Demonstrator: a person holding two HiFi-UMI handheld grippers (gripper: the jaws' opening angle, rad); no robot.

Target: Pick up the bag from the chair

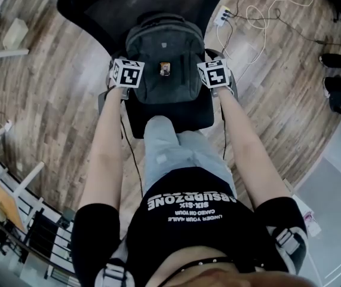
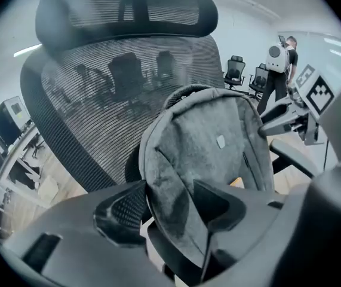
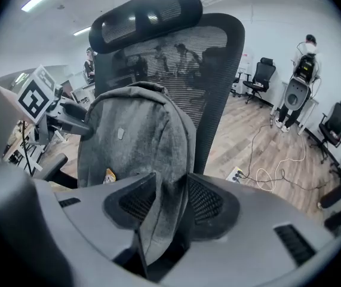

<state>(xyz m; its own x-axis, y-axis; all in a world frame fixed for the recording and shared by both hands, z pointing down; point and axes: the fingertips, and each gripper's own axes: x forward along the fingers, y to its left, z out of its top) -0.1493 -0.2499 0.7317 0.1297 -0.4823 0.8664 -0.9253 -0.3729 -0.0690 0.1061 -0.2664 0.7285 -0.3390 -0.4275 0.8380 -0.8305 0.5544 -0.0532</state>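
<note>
A dark grey backpack (image 1: 165,55) stands upright on the seat of a black mesh office chair (image 1: 107,5), leaning on the backrest. My left gripper (image 1: 124,82) is at the bag's left side; in the left gripper view the jaws are shut on the backpack's (image 2: 209,142) side fabric. My right gripper (image 1: 216,82) is at the bag's right side; in the right gripper view its jaws pinch the backpack's (image 3: 131,136) edge. A small orange tag (image 1: 165,69) shows on the bag's front. Each gripper also appears in the other's view: right gripper (image 2: 304,109), left gripper (image 3: 45,109).
The chair's headrest (image 3: 149,11) rises above the bag. A white power strip (image 1: 223,15) and loose cables (image 1: 260,14) lie on the wood floor to the right. Other office chairs (image 3: 261,76) and a standing person (image 3: 301,79) are farther back. Desks (image 1: 3,178) stand left.
</note>
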